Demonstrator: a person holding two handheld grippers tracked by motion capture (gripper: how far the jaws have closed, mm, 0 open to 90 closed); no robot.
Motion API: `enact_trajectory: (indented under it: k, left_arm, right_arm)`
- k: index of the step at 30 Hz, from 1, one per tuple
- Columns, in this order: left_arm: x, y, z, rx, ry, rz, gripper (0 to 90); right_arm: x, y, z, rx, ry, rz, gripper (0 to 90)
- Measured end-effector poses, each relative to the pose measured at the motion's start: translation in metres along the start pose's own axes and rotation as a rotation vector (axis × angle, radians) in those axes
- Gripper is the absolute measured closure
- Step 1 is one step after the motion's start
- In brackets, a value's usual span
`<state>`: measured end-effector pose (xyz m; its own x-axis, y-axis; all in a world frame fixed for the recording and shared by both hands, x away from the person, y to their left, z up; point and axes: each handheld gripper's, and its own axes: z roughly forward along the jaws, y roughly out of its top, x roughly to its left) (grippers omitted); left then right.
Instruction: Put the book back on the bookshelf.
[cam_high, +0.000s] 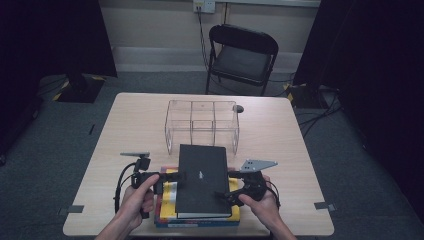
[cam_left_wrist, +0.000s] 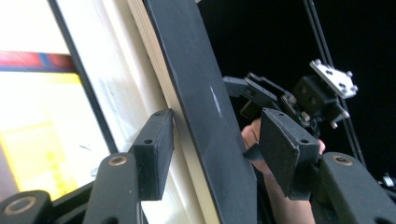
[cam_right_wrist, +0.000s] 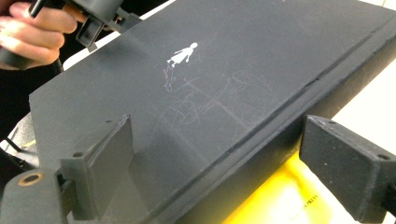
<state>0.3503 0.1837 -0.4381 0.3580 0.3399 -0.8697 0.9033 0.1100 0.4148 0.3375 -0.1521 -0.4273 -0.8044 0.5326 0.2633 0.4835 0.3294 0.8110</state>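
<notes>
We have both tongs on the black book (cam_high: 202, 180), which lies on top of a yellow book (cam_high: 167, 197) at the counter's (cam_high: 280, 135) near edge. Left tongs (cam_high: 172, 176): jaws straddle its page edge; one pad touches the pages, the other stands clear of the cover (cam_left_wrist: 196, 93). Right tongs (cam_high: 226, 195): jaws straddle the spine side, a gap at each pad. Clear organizer (cam_high: 202, 125) sits just behind.

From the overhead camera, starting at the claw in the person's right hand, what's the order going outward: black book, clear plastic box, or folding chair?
1. Black book, right beside the right claw, atop the stack.
2. Clear plastic box, mid-table beyond the book.
3. Folding chair, on the floor behind the table.
</notes>
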Motion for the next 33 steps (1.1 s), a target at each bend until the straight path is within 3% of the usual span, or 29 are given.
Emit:
enact_trajectory:
  k: [2, 4, 9, 11, 18, 24, 27, 32, 33]
  left_arm:
    - [-0.002, -0.001, 0.009, 0.021, -0.021, 0.0, 49.0]
    - [-0.006, 0.0, 0.018, 0.046, 0.005, 0.029, 47.5]
    - [-0.012, 0.007, 0.028, 0.05, 0.046, 0.056, 47.4]
    - [-0.011, 0.009, 0.03, 0.052, 0.042, 0.046, 46.9]
    - [-0.016, 0.021, 0.044, 0.075, 0.077, 0.089, 43.9]
    - [-0.016, 0.027, 0.052, 0.076, 0.083, 0.089, 43.6]
    - [-0.013, 0.027, 0.051, 0.067, 0.089, 0.085, 50.2]
    - [-0.004, 0.027, 0.049, 0.065, 0.059, 0.107, 60.7]
    - [-0.004, 0.026, 0.049, 0.065, 0.061, 0.096, 61.2]
  right_arm:
    - [-0.001, 0.0, 0.0, -0.001, 0.007, 0.005, 9.7]
    - [-0.001, 0.001, 0.0, 0.0, 0.008, 0.006, 9.7]
    - [-0.001, 0.001, -0.001, -0.002, 0.017, 0.005, 9.9]
    - [-0.001, 0.001, -0.001, -0.001, 0.018, 0.004, 9.8]
    - [-0.002, 0.001, -0.001, -0.002, 0.022, 0.006, 10.0]
    - [-0.001, 0.001, -0.001, -0.01, 0.023, 0.002, 10.1]
    - [-0.001, 0.001, -0.002, -0.013, 0.022, -0.001, 10.2]
    - [0.001, 0.001, -0.001, -0.02, 0.011, -0.026, 10.0]
    - [0.001, 0.001, -0.001, -0.021, 0.011, -0.027, 9.9]
